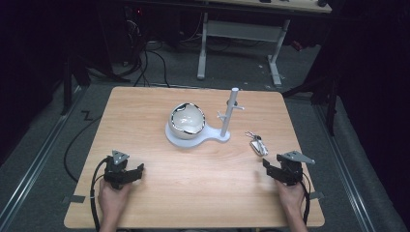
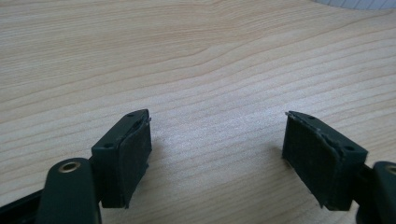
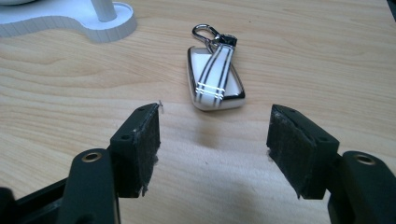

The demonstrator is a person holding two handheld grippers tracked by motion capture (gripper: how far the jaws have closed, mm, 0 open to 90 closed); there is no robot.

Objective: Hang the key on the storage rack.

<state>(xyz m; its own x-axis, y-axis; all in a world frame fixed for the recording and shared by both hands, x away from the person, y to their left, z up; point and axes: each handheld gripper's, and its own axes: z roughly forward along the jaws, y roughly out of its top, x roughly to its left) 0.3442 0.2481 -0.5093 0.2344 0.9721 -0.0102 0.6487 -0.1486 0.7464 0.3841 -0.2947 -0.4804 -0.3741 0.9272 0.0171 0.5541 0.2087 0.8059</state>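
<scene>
While key fob (image 3: 215, 79) lies flat | right gripper (image 3: 214, 122) spread, bare table (image 3: 327, 60) around

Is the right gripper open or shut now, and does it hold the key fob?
Open. The right gripper has its jaws wide apart with bare table between them; the key fob lies flat ahead, untouched.

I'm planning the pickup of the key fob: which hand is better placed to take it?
Right. The right tongs stand open, pointing at the key fob just ahead on the table. The left tongs sit at the table's far left side.
</scene>
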